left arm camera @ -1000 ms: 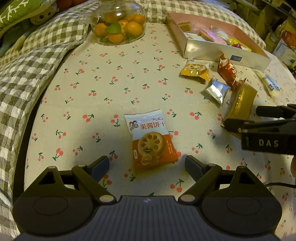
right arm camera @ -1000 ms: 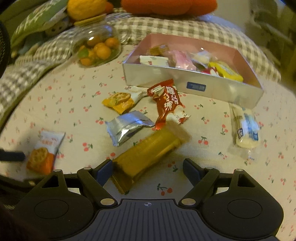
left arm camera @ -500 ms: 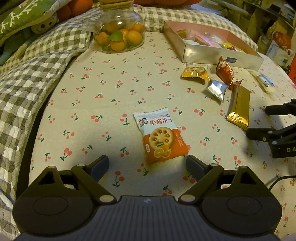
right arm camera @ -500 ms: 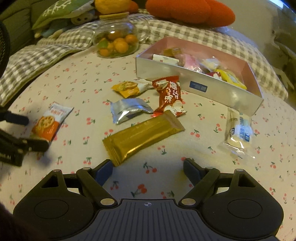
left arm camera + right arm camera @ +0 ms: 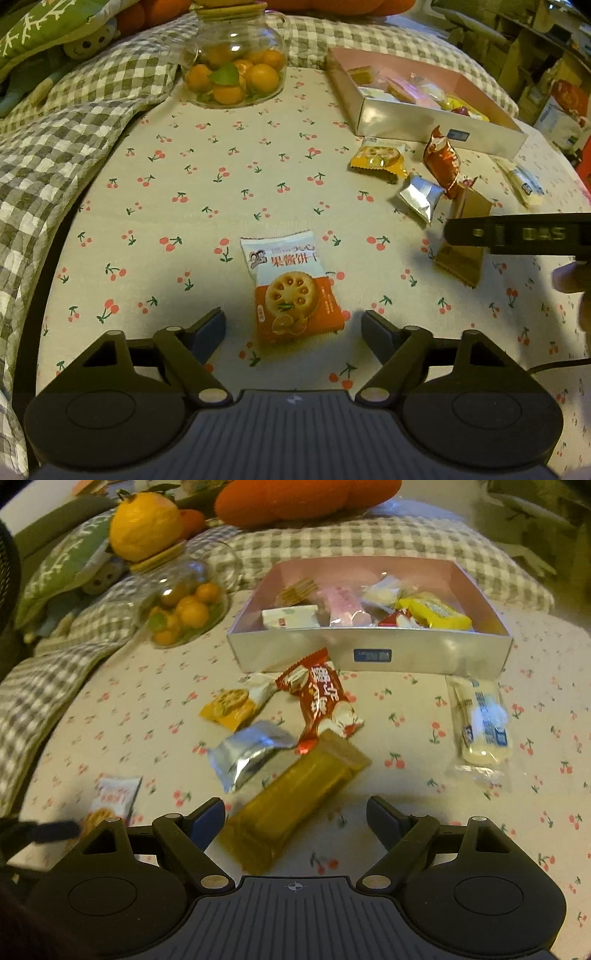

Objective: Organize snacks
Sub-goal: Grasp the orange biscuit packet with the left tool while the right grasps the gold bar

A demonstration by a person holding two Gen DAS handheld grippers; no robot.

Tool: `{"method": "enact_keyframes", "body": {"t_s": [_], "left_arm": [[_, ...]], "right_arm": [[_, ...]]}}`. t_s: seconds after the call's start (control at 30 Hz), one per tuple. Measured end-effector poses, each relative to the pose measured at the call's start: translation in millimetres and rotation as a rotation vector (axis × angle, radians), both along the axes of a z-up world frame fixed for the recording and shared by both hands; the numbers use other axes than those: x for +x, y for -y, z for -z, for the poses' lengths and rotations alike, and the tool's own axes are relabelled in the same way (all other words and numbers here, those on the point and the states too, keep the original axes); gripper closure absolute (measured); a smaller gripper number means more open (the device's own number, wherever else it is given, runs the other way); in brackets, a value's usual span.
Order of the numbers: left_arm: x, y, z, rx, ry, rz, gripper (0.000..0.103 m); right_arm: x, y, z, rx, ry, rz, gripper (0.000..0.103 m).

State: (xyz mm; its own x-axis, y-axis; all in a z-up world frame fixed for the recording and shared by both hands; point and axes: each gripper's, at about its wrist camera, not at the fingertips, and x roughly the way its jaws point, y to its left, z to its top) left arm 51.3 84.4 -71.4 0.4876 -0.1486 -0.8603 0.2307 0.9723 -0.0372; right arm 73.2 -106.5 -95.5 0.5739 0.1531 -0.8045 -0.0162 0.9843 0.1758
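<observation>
An orange and white biscuit packet [image 5: 291, 291] lies flat on the cherry-print cloth, its near end between the fingers of my left gripper [image 5: 293, 325]. The jaws are closing, with a gap left on both sides of the packet. In the right wrist view a gold snack bar [image 5: 291, 805] lies slanted, its near end between the open fingers of my right gripper [image 5: 295, 806], close to the left finger. Beyond it lie a silver packet [image 5: 251, 753], a red packet [image 5: 321, 698], a yellow biscuit packet [image 5: 229, 705] and a clear white packet [image 5: 480, 720].
A silver box [image 5: 369, 653] with a pink inside holds several snacks at the back. A glass jar of small oranges [image 5: 236, 62] stands at the far left. A checked quilt [image 5: 55, 147] and cushions border the cloth. The right gripper's body [image 5: 517, 236] hangs over the gold bar.
My left gripper's fingers have drawn closer together around the biscuit packet. My right gripper has come nearer to the gold bar, whose near end now lies between its fingers.
</observation>
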Motion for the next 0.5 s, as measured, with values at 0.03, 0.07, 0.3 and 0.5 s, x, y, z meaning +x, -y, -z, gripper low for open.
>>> {"method": "enact_keyframes", "body": {"t_s": [0.03, 0.07, 0.3, 0.5], "left_arm": [[0.0, 0.3, -0.1, 0.004, 0.003, -0.005, 0.029], [0.4, 0.8, 0.1, 0.007, 0.004, -0.007, 0.03], [-0.3, -4.4, -2.1, 0.006, 0.015, 0.015, 0.043], [-4.2, -11.0, -3.3, 0.001, 0.02, 0.031, 0.049]], "right_arm": [[2.3, -2.4, 2.1, -0.02, 0.003, 0.013, 0.018], [3.9, -5.1, 4.2, -0.042, 0.005, 0.023, 0.019], [-4.3, -3.2, 4.9, -0.123, 0.032, -0.04, 0.043], [-17.8, 20.5, 1.7, -0.088, 0.041, -0.108, 0.064]]}}
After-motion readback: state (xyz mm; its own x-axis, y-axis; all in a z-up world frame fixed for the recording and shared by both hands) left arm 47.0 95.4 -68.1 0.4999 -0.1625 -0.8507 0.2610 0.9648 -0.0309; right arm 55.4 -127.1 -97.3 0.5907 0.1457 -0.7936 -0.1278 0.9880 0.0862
